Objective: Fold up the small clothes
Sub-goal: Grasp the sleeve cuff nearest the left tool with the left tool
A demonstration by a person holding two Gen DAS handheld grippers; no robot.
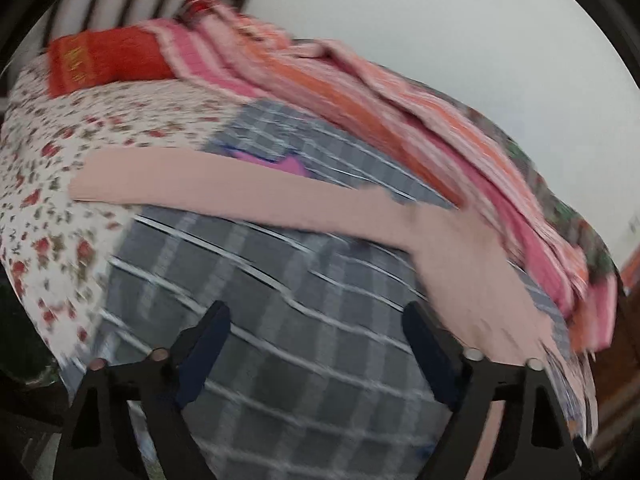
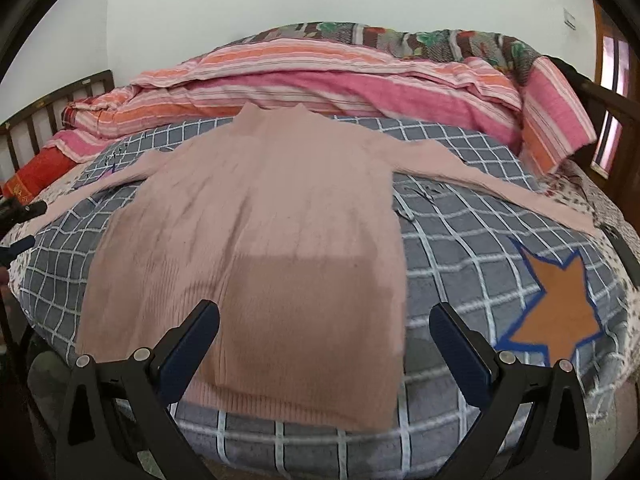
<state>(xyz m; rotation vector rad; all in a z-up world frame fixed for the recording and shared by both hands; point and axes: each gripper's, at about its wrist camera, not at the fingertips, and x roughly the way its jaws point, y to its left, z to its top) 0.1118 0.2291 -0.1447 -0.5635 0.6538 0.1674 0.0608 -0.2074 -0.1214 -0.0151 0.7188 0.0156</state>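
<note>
Left wrist view, sweater: a pink sweater (image 1: 460, 248) lies on the grey checked blanket (image 1: 280, 340), one sleeve stretched flat towards the floral sheet (image 1: 60, 152); the picture is blurred.
Left wrist view, left gripper (image 1: 316, 320): jaws stand well apart above the checked blanket, nothing between them; the sweater's body is just beside the right-hand jaw.
Left wrist view, surroundings: a striped pink and orange quilt (image 1: 360, 92) is heaped beyond the sweater; a red pillow (image 1: 104, 60) sits by the headboard.
Right wrist view, sweater (image 2: 256, 208): spread flat, collar towards the striped quilt (image 2: 320, 80), both sleeves out sideways, hem nearest the camera.
Right wrist view, right gripper (image 2: 324, 324): jaws wide open over the sweater's hem area, gripping nothing.
Right wrist view, blanket (image 2: 460, 208): an orange star patch (image 2: 560, 300) shows to the right of the sweater.
</note>
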